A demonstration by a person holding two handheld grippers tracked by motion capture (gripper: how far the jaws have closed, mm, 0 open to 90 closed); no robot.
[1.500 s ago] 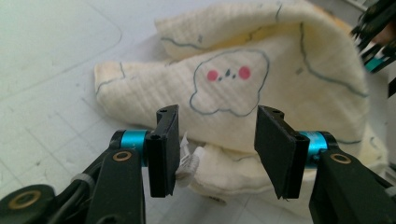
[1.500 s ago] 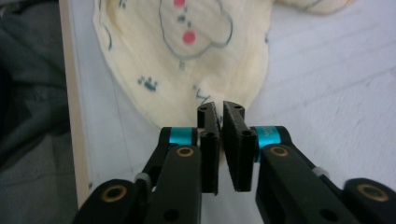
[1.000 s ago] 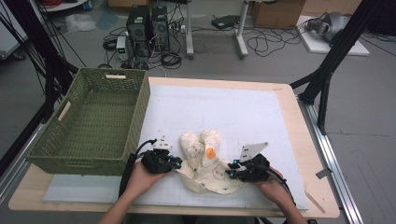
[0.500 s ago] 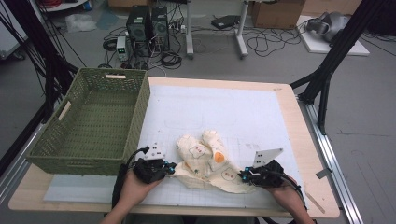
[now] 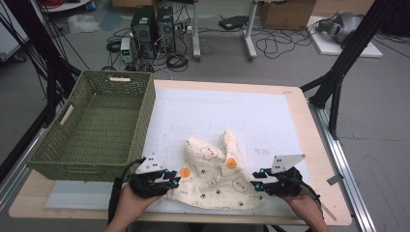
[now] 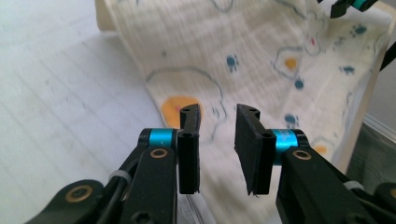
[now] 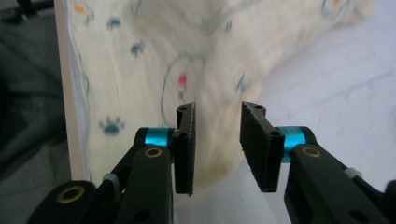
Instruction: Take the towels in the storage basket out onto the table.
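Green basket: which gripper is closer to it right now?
Left. The left gripper sits just off the green basket's near right corner; the right gripper is beyond the printed cloth, far from it.

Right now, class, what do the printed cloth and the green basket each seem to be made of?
The printed cloth looks like soft, matte woven cotton or muslin: it crumples into loose folds and shows fine ribbing in the left gripper view. The green basket looks like woven wicker or plastic strands, by its plaited walls.
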